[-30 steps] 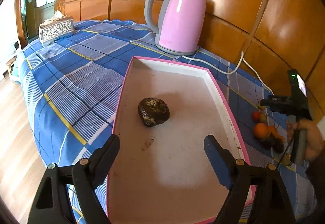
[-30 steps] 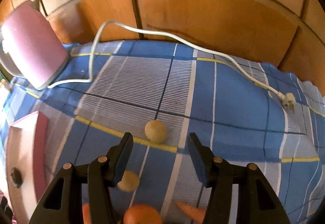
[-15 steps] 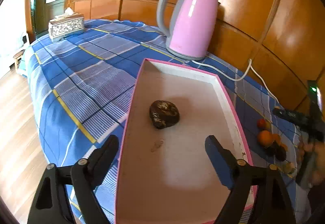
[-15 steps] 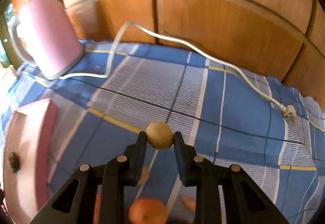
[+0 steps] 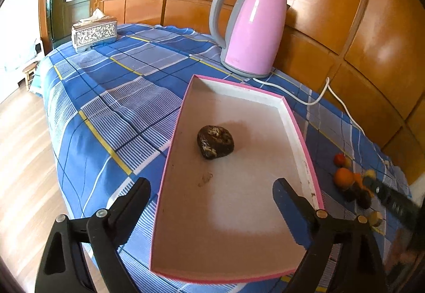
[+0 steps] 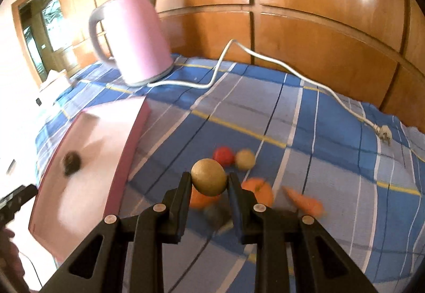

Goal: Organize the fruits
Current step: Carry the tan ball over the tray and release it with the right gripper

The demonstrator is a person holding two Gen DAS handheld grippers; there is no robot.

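Fruits: one dark wrinkled fruit (image 5: 215, 142) sits alone mid-floor in the pink-rimmed tray (image 5: 300, 133); the rest are loose on the blue plaid counter (image 5: 111, 107).

Left wrist view: your left tongs (image 5: 211, 193) are spread wide and empty, hovering over the tray's near half. Pink kettle (image 5: 251, 29) stands just past the tray's far end, its white cord (image 5: 318, 96) trailing right. Tissue box (image 5: 94, 32) sits at the far left corner. An orange (image 5: 343, 178) and a few smaller fruits cluster right of the tray, partly behind a blurred dark bar.

Right wrist view: your right tongs (image 6: 209, 184) are clamped on a round tan fruit (image 6: 209, 177), held above the cloth. Below and beyond it lie a red fruit (image 6: 223, 155) touching a pale round fruit (image 6: 245, 159), an orange fruit (image 6: 261, 190) and a carrot (image 6: 304, 202). Tray is to the left, dark fruit blurred inside. Cord ends in a plug (image 6: 383, 134) lying on the cloth.
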